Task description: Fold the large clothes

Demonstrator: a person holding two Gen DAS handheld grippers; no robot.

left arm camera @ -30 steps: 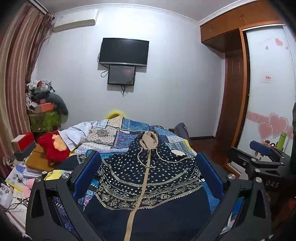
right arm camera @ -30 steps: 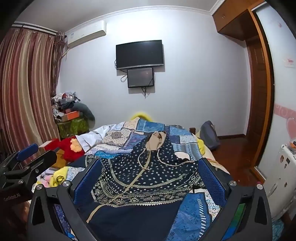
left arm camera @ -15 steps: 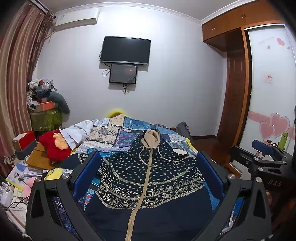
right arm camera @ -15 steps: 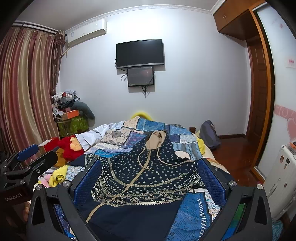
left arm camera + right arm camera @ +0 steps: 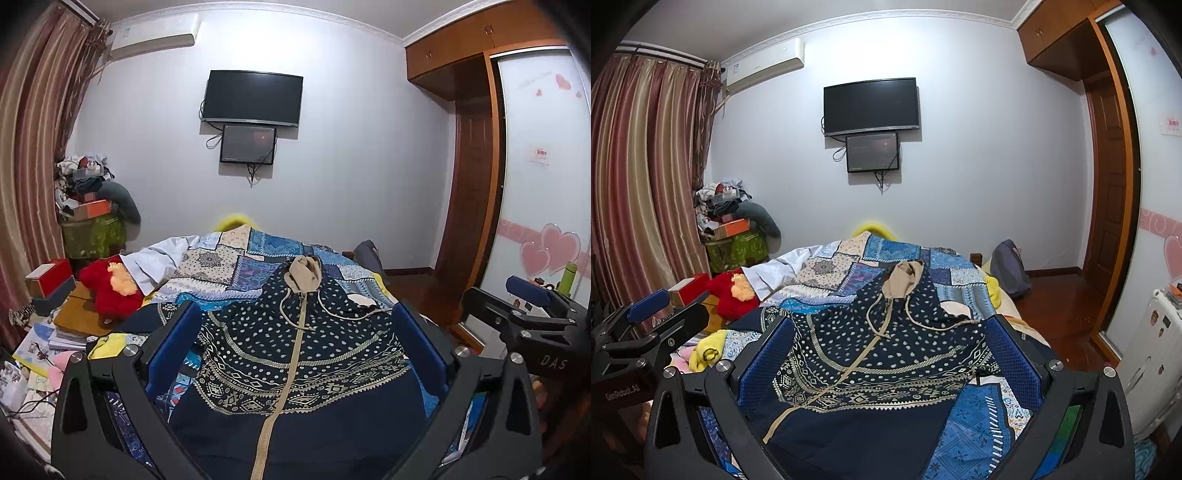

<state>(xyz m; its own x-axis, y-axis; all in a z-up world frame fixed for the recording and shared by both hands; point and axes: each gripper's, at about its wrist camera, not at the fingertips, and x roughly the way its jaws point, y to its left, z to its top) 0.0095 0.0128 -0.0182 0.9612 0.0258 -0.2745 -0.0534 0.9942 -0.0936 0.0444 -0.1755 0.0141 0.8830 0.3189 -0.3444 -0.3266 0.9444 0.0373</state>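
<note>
**One hooded jacket spread on the bed, both tools wide**

From the left wrist view we see one navy patterned hooded jacket (image 5: 295, 354) lying flat on the bed (image 5: 236, 258), hood toward the far wall, its tan zipper running down the middle. Our left tool (image 5: 297, 347) hangs above it with jaws spread wide, holding nothing. The right tool (image 5: 532, 306) shows at the right edge, over open floor beside the bed. One red plush toy (image 5: 107, 288) sits at the bed's left edge.

From the right wrist view the jacket (image 5: 882, 354) reaches the near edge of the bed (image 5: 979, 435), with bare quilt to its right. Our right tool (image 5: 886, 350) is likewise wide and empty; the left tool (image 5: 646, 325) sits at the left edge. Two screens hang on the wall: one television (image 5: 871, 105) and one smaller monitor (image 5: 872, 152).
</note>
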